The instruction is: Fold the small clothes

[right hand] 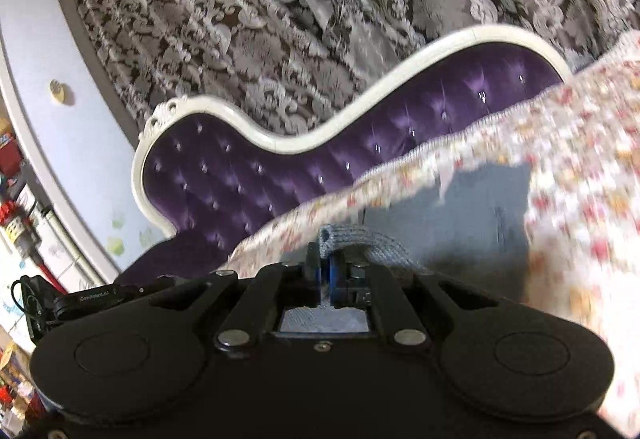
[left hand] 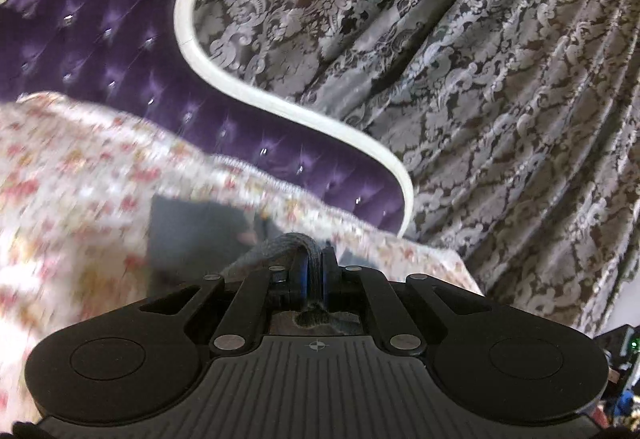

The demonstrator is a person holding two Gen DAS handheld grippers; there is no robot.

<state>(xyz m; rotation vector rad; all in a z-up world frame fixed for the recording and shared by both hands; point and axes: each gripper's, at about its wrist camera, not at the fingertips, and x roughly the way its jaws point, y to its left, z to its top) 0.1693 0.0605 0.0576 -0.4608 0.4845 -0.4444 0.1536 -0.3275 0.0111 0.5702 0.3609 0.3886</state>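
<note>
1. Left gripper [left hand: 315, 271]: jaws pressed together on a rolled edge of the grey knit garment [left hand: 280, 245]. The pinched fabric rises between the blue pads and arches over toward 10 o'clock from the fingertips; a tuft of the same fabric shows below the jaws, inside the gripper frame.

2. Right gripper [right hand: 325, 273]: jaws likewise clamped on the grey knit garment [right hand: 360, 239]. A ribbed hem stands just above the fingertips at 12 o'clock and trails away toward 3 o'clock.

3. Grey knit garment, main body: a flat grey panel spreads beyond each gripper, at 10 to 11 o'clock of the left fingertips and at 1 to 2 o'clock of the right. It lies against the floral cloth; blur hides whether it rests flat or hangs.

4. Floral cloth [left hand: 80, 175]: white ground with a red and yellow print and a ribbed border, motion-blurred in both views. It surrounds the grey panel, filling the 9 o'clock side of the left view and the 3 o'clock side of the right [right hand: 580, 179].

5. Headboard [left hand: 100, 31]: purple tufted velvet with studs and a white curved frame, behind the floral cloth.

6. Curtain [left hand: 480, 59]: dark fabric with silver damask pattern, behind the headboard.
</note>
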